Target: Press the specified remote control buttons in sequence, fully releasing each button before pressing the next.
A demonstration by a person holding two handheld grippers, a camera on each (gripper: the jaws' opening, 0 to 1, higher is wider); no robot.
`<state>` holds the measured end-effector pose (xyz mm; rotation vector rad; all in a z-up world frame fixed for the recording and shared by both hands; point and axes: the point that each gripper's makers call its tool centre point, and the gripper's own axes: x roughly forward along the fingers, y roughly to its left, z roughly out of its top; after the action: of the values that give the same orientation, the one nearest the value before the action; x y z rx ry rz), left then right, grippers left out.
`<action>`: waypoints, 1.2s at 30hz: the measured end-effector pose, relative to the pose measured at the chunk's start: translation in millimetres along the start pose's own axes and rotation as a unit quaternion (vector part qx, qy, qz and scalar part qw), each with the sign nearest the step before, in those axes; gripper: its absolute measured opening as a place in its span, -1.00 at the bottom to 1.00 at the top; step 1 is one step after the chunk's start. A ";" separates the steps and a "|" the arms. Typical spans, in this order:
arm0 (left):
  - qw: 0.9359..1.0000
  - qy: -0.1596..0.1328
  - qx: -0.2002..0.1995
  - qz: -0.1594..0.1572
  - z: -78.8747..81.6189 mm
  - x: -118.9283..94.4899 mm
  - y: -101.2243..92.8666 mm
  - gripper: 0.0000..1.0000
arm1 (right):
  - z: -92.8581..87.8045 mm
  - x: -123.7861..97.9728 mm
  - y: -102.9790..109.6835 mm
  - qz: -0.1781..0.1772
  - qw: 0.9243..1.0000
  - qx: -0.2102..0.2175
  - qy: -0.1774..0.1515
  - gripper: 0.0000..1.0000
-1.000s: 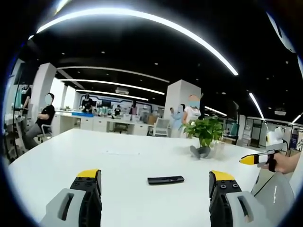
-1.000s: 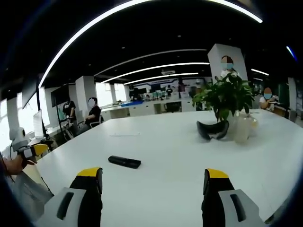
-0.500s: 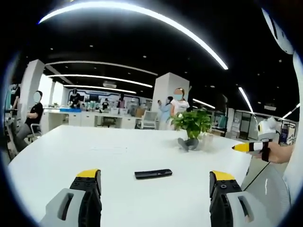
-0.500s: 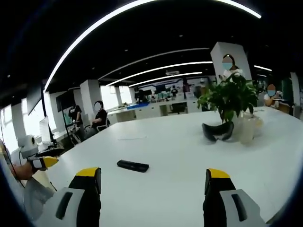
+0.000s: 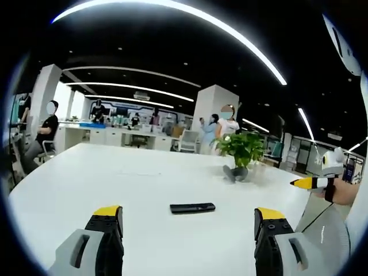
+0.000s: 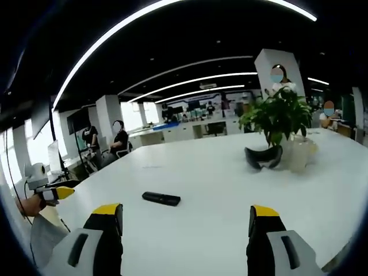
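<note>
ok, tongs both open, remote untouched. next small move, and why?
Probably bring the right tongs forward and down toward the remote. It lies flat on the white table, ahead of the open jaws, with nothing touching it, so no button can be pressed yet.

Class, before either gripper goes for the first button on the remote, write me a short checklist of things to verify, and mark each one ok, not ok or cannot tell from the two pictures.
1. Remote lies flat on the white table, in sight from both grippers: ok.
2. Left gripper jaws apart, holding nothing: ok.
3. Right gripper jaws apart, holding nothing: ok.
4. Path to the remote free of things; the potted plant and the dark curved thing at its foot stand well beyond it: ok.
5. Button side of the remote faces up: cannot tell, too small.
6. Either gripper touching the remote: not ok, both are short of it.
</note>
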<state>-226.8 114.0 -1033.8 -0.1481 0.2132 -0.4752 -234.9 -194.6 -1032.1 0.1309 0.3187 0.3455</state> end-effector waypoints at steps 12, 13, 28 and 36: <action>0.997 0.063 0.023 -0.045 -5.8 32.6 8.1 0.96 | -9.1 10.6 13.7 0.021 0.999 -0.019 0.019 0.76; 0.996 0.072 0.020 -0.050 -8.9 36.1 7.9 0.96 | -9.8 11.0 14.2 0.021 0.999 -0.021 0.020 0.75; 0.987 0.124 0.008 -0.099 -31.6 93.8 10.7 0.96 | -16.2 16.2 7.5 0.008 0.999 -0.020 0.034 0.73; 0.975 0.168 0.053 -0.135 -43.2 126.3 10.5 0.96 | -17.7 16.1 3.8 -0.001 0.999 -0.018 0.038 0.72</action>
<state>-122.9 60.2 -1098.9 0.0099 0.5026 -0.7815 -227.6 -184.1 -1052.7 0.0816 0.3865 0.3542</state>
